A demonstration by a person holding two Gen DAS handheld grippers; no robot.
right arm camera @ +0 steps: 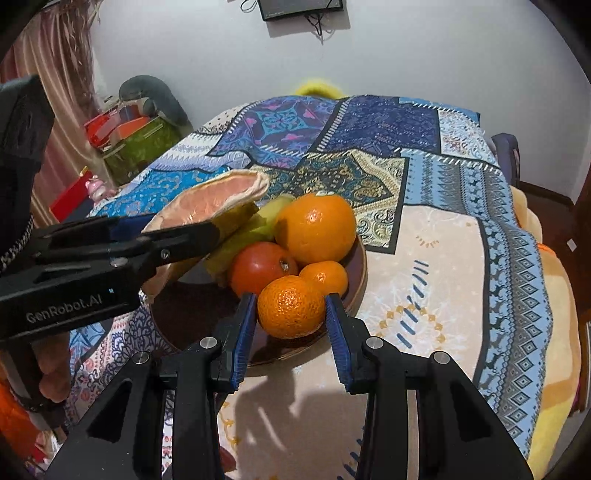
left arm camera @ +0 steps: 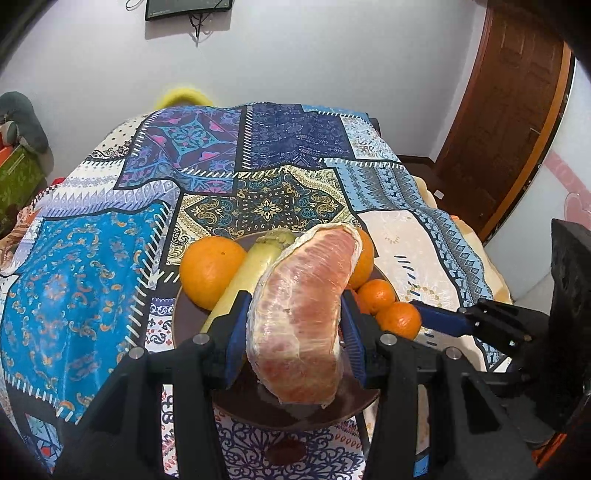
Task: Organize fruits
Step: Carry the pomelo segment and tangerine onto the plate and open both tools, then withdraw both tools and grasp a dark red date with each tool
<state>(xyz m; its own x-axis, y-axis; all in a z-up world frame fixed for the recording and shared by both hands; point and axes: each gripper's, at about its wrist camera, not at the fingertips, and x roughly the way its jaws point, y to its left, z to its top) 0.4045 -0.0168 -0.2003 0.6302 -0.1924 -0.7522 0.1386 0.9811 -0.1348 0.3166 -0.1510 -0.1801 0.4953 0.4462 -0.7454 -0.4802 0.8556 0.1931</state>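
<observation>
My left gripper (left arm camera: 293, 332) is shut on a large peeled pomelo wedge (left arm camera: 306, 314) and holds it over the near part of a dark brown plate (left arm camera: 177, 314). The wedge also shows in the right wrist view (right arm camera: 218, 199). The plate (right arm camera: 360, 269) holds a big orange (right arm camera: 316, 227), a red tomato (right arm camera: 262, 266), a yellow-green banana (left arm camera: 251, 273) and two mandarins. My right gripper (right arm camera: 290, 325) has its blue pads on both sides of the front mandarin (right arm camera: 290, 306) at the plate's near rim; the pads touch or nearly touch it.
The plate sits on a table under a patchwork cloth (left arm camera: 92, 258). A wooden door (left arm camera: 509, 122) is at the right. Boxes and a grey plush toy (right arm camera: 147, 96) stand to the left. A wall screen (right arm camera: 299, 9) hangs at the back.
</observation>
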